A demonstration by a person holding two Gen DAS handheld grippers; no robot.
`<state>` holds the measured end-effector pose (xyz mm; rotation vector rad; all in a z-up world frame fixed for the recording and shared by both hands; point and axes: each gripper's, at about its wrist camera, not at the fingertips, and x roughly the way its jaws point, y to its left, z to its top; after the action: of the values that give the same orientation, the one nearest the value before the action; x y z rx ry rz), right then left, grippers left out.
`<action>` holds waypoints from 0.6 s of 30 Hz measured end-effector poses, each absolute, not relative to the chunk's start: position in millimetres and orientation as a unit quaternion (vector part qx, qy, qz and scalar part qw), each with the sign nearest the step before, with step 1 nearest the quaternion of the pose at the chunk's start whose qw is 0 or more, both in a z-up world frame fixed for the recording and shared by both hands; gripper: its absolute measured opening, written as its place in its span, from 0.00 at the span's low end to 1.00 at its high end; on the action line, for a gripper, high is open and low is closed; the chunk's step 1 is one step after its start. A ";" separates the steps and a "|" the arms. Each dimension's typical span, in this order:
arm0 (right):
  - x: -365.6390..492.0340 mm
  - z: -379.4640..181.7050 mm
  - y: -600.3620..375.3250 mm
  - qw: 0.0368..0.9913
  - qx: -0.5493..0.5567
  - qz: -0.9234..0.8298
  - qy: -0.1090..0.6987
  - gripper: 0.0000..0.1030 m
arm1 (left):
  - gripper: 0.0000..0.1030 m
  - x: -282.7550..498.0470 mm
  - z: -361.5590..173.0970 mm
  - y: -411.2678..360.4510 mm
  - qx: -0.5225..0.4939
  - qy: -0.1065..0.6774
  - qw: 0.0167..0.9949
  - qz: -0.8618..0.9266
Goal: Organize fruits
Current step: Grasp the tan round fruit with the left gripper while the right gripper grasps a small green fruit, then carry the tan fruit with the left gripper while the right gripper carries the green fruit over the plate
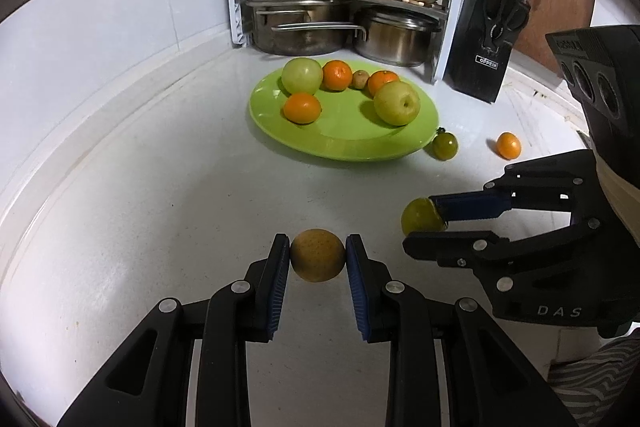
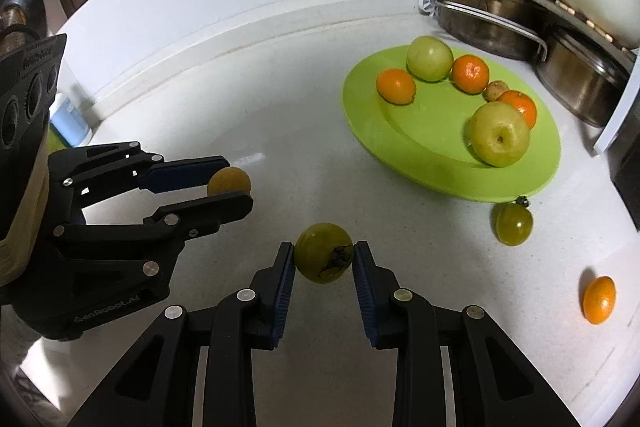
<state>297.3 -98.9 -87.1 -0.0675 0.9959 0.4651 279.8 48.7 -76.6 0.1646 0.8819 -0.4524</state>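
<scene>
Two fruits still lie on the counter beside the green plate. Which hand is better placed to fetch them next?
Probably the right. The green tomato and small orange lie on the right gripper side, far from the left gripper. Both grippers already hold fruit, so it must unload onto the green plate first.

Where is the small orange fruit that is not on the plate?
The small orange fruit lies on the counter at the right in both views, right of the green tomato beside the green plate.

Bare counter (image 1: 168,187) lies open toward the green plate (image 1: 348,143); pot rack (image 1: 340,23) and knife block (image 1: 486,55) wall its far side.
</scene>
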 end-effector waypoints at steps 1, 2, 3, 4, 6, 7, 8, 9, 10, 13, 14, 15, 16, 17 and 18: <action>294.8 -84.0 -99.7 0.854 -0.032 0.220 0.470 0.30 | 0.28 278.4 -74.7 48.5 0.079 0.421 0.877 -0.216; 293.6 -81.7 -100.6 0.856 -0.031 0.219 0.468 0.30 | 0.28 276.8 -72.4 48.2 0.078 0.420 0.879 -0.214; 291.5 -78.2 -102.4 0.858 -0.030 0.217 0.464 0.30 | 0.28 275.0 -69.2 48.1 0.076 0.417 0.880 -0.212; 290.1 -75.7 -102.1 0.860 -0.029 0.216 0.461 0.30 | 0.28 273.4 -66.4 47.7 0.074 0.415 0.882 -0.211; 287.1 -70.9 -104.5 0.864 -0.027 0.213 0.455 0.30 | 0.28 268.9 -60.1 46.5 0.072 0.410 0.885 -0.207; 284.9 -67.4 -106.7 0.867 -0.027 0.212 0.450 0.30 | 0.28 267.1 -57.5 45.7 0.072 0.408 0.887 -0.206; 283.1 -64.1 -108.7 0.870 -0.026 0.210 0.446 0.30 | 0.28 264.9 -54.8 45.3 0.072 0.405 0.888 -0.204; 282.2 -61.4 -110.8 0.872 -0.025 0.208 0.442 0.30 | 0.28 263.2 -51.9 44.7 0.071 0.402 0.890 -0.203; 280.4 -58.2 -112.4 0.874 -0.024 0.207 0.438 0.30 | 0.28 261.0 -48.8 43.6 0.070 0.399 0.892 -0.202; 275.7 -48.8 -119.8 0.882 -0.022 0.201 0.426 0.30 | 0.28 256.4 -40.9 38.8 0.071 0.392 0.895 -0.200; 275.0 -46.4 -122.3 0.884 -0.021 0.200 0.422 0.30 | 0.28 255.3 -38.8 37.5 0.071 0.390 0.896 -0.200; 273.6 -43.5 -124.4 0.886 -0.019 0.199 0.419 0.30 | 0.28 254.0 -36.1 35.7 0.070 0.388 0.897 -0.200; 271.1 -40.1 -126.8 0.889 -0.018 0.196 0.414 0.30 | 0.28 252.5 -33.3 33.8 0.070 0.386 0.898 -0.200; 269.7 -37.7 -128.8 0.890 -0.017 0.195 0.411 0.30 | 0.28 252.2 -31.3 31.9 0.069 0.384 0.899 -0.199; 267.4 -35.0 -131.2 0.892 -0.016 0.194 0.407 0.30 | 0.28 251.5 -29.0 30.1 0.067 0.382 0.900 -0.199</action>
<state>267.4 -131.2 -35.0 -0.0324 0.8445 0.4023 251.5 30.1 -29.0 0.1395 0.7907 -0.4124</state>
